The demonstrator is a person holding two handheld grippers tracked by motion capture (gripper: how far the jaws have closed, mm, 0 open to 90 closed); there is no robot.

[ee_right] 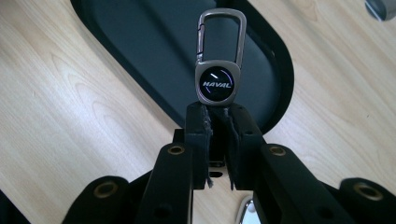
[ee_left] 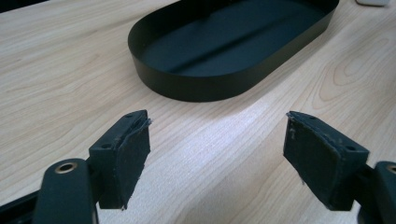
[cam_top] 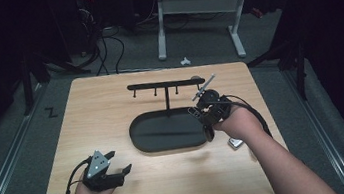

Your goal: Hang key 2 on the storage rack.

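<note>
A metal keychain (ee_right: 218, 70) with a carabiner clip and a round "HAVAL" badge sticks out from my right gripper (ee_right: 218, 116), which is shut on its lower end. In the high view this gripper (cam_top: 200, 101) hovers at the right end of the black oval tray (cam_top: 138, 139), with the keychain (cam_top: 204, 88) pointing up toward the right end of the black hook rack (cam_top: 165, 84). My left gripper (cam_top: 120, 162) rests near the table's front left, open and holding nothing. Its jaws (ee_left: 217, 140) face the tray (ee_left: 196, 88) across bare wood.
A small silver object (cam_top: 235, 143) lies on the table just right of the tray, under my right hand. A grey object (ee_right: 380, 8) shows at the top right corner of the right gripper view. Behind the wooden table (cam_top: 110, 100) stand a white desk frame and cables.
</note>
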